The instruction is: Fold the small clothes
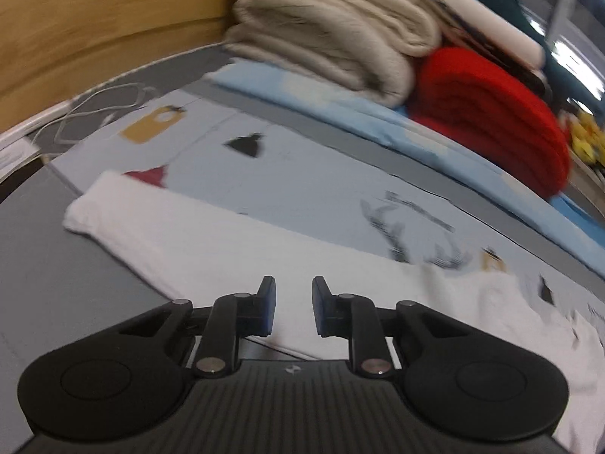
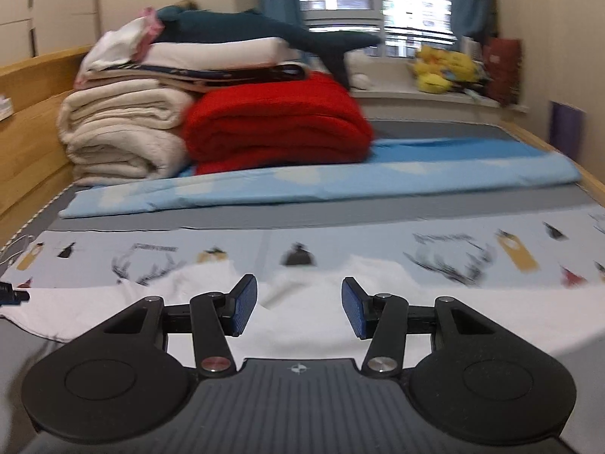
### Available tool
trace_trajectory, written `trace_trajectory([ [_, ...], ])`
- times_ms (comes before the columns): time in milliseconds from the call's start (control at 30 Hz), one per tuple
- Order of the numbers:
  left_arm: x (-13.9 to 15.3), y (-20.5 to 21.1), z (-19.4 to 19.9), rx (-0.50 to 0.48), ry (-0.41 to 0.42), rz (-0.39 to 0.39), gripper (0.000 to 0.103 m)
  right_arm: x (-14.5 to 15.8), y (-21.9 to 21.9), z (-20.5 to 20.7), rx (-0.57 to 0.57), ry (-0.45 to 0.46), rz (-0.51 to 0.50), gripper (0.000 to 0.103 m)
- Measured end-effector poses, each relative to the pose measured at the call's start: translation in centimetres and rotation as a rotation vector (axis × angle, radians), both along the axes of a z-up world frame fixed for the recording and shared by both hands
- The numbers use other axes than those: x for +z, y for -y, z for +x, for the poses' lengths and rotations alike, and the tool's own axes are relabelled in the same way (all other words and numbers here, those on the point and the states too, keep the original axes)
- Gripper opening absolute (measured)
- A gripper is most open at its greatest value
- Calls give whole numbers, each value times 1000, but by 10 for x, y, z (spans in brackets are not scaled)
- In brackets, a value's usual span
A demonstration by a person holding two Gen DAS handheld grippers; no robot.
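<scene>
- Left gripper (image 1: 293,307): its two blue-padded fingers are standing apart with a clear gap between them, nothing gripped; it is hovering over the near edge of the white garment (image 1: 234,242).
- Right gripper (image 2: 299,308): fingers are spread wide, released, gripping nothing; the white garment (image 2: 472,314) is lying directly ahead of and beneath them.
- White garment: it is lying spread across the bed, its far edge overlapping the patterned sheet (image 2: 340,244) and its near part resting on the grey mattress cover (image 1: 49,276). In the right wrist view it is stretching across nearly the full width of the frame.
- Patterned sheet: pale, printed with antlers and small coloured tags.
- Behind the sheet, a folded light-blue cover (image 2: 302,185) is lying crosswise.
- On it, a red blanket (image 2: 276,125) is sitting touching a cream blanket (image 2: 121,132); more folded linens are stacked on top.
- A white cable (image 1: 98,111) is lying near the wooden bed frame (image 1: 94,19).
- Both views are showing motion blur.
</scene>
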State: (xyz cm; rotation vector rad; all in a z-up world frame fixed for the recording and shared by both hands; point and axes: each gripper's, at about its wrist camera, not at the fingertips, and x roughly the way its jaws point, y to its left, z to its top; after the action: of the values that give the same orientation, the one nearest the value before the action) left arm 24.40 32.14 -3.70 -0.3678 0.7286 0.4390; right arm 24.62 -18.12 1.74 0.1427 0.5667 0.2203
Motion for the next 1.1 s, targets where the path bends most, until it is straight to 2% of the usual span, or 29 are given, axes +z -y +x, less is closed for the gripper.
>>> trace_trajectory([
  [100,-11,-45,-9,88,0,-41,25,-13,-24,19,60,12,31,47],
  [133,-16,-63,-12,131,2,-73,27,-19,-30,23,64,-5,32,42],
  [167,-19,-79,-16,170,6,-104,30,-24,-37,28,64,-41,37,27],
  [200,-25,-99,-20,219,19,-146,34,-27,-41,31,80,-60,62,19],
  [267,-34,-128,-29,303,39,-220,51,-29,-48,35,120,-68,89,17],
  [367,-48,-166,-42,399,79,-346,52,-30,-54,40,150,-52,46,17],
  [433,-57,-183,-45,427,99,-421,52,-36,-52,46,152,-92,57,17],
  [500,-64,-194,-44,444,109,-452,52,-44,-51,53,153,-151,80,17],
  [533,-67,-198,-42,451,101,-457,50,-48,-49,54,152,-171,86,17],
  [633,-74,-200,-32,455,57,-429,4,-57,-47,58,145,-213,92,17],
  [733,-56,-183,-24,476,22,-290,4,-63,-44,58,126,-244,76,17],
  [800,-20,-151,-14,414,60,-139,4,-66,-40,57,111,-266,73,17],
  [867,15,-110,-4,313,140,-44,4,-67,-33,55,93,-279,74,17],
  [933,47,-55,3,183,237,-26,4,-67,-27,51,70,-284,70,17],
  [1000,70,5,6,40,317,-41,4,-69,-18,44,41,-285,78,16],
  [1100,85,101,6,-212,385,-96,4,-74,-4,36,-11,-313,106,15],
])
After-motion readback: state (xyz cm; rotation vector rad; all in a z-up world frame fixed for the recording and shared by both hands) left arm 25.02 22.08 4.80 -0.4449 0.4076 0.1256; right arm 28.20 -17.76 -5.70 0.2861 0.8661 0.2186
